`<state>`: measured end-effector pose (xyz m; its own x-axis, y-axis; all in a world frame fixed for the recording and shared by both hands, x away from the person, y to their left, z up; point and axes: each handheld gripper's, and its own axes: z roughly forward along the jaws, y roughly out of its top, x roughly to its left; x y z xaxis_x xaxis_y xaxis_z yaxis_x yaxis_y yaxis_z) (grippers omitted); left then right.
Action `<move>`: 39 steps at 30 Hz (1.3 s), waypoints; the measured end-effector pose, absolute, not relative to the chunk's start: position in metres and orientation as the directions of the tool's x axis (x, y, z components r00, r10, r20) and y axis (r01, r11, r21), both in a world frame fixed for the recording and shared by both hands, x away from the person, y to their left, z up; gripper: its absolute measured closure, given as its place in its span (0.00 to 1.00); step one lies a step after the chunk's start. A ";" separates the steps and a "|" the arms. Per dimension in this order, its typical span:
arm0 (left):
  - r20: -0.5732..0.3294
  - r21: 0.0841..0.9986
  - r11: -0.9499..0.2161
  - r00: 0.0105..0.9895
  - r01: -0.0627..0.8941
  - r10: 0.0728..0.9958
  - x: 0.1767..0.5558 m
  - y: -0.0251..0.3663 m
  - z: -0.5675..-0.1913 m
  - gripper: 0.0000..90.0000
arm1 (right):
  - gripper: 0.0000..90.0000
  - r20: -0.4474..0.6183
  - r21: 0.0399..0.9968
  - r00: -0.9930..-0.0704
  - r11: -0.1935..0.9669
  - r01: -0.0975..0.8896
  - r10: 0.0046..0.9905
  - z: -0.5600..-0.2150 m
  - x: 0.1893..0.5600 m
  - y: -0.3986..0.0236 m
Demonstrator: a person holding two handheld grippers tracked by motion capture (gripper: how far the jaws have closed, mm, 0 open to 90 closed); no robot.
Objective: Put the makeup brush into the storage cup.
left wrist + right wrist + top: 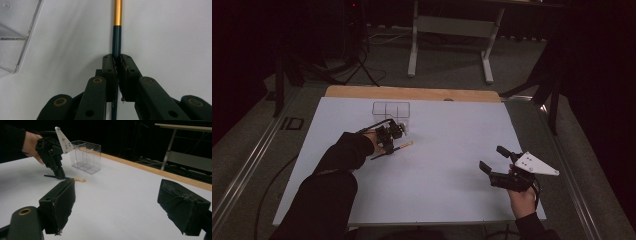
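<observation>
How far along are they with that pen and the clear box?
Early, it seems. Done: the left gripper has closed on the pen, which lies on the white table. In hand: lifting it. Left, presumably: getting it into the clear box, apparently empty. The right gripper waits open, apart.

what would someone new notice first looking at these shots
Most likely the left gripper near the middle of the white table, its jaws shut on a thin pen with a dark barrel and a gold end, which lies on the tabletop. Just behind it stands a clear acrylic organizer with compartments, toward the table's far edge. The right gripper is held at the near right, jaws wide open, gripping nothing.
</observation>
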<state>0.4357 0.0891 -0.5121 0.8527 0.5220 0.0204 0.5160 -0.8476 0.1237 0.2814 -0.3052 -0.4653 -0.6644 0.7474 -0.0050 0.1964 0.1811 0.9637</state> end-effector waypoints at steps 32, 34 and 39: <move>-0.120 0.552 -0.592 0.758 0.587 0.641 0.397 0.151 -0.455 0.93 | 0.16 -0.003 0.963 -0.655 0.178 0.201 0.756 -0.466 0.282 -0.305; -0.127 0.579 -0.565 0.750 0.588 0.650 0.395 0.154 -0.452 0.93 | 0.16 -0.003 0.963 -0.654 0.177 0.201 0.756 -0.466 0.282 -0.306; -0.157 0.650 -0.481 0.724 0.588 0.672 0.391 0.164 -0.447 0.93 | 0.16 0.003 0.964 -0.653 0.172 0.204 0.758 -0.466 0.282 -0.306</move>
